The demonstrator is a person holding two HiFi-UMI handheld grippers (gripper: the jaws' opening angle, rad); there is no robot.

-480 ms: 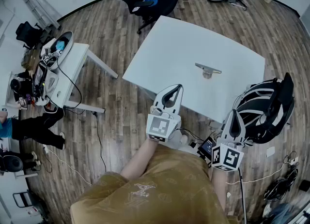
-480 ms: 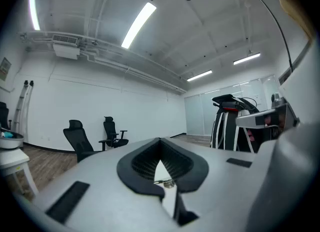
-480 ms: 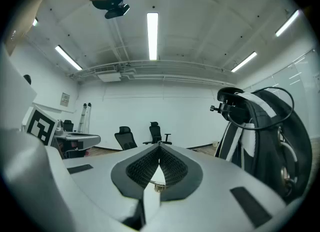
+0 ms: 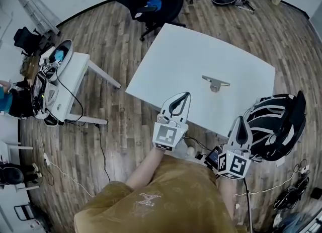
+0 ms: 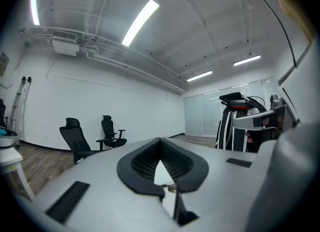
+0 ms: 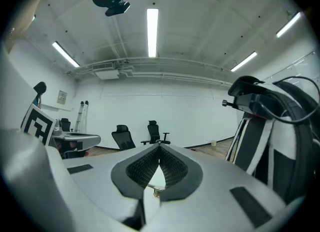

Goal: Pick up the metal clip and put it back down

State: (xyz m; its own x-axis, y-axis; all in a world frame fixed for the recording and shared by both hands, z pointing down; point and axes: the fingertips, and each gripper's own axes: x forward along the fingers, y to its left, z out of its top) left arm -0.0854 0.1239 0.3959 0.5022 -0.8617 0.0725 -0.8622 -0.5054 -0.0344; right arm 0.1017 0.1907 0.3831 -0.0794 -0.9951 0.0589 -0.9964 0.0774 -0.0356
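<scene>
- Checking in from the remote station. The metal clip [image 4: 215, 83] lies flat on the white table [image 4: 176, 51], right of the table's middle and with bare tabletop all around it.
- The left gripper [image 4: 185, 96] has its jaws closed tip to tip with nothing clamped. In the left gripper view the tips meet at the top [image 5: 160, 141], leaving only the teardrop-shaped gap lower down between the ribbed black pads [image 5: 142, 163].
- The right gripper [image 4: 240, 120] is the same: tips pressed together [image 6: 160, 147] and nothing held.
- From the head view, the clip sits beyond both sets of fingers, up and to the right of the left tips and up and to the left of the right tips. It's clearly apart from both, with no contact.
- The left tips hang about over the table's near edge. The right tips are off the near right side of the table, next to a black and white machine [image 4: 274, 121].
- Both gripper views are level, and each shows a small bit of the clip through the teardrop gap, low down past the pads [image 5: 171, 188] [image 6: 156, 191]. It's ahead of the jaws on the tabletop, not between the pads.
- Elsewhere in the room there are black office chairs [image 4: 146, 0] at the table's far side and a small cluttered white desk [image 4: 75, 68] off to the left on the wood floor [image 4: 115, 46].
</scene>
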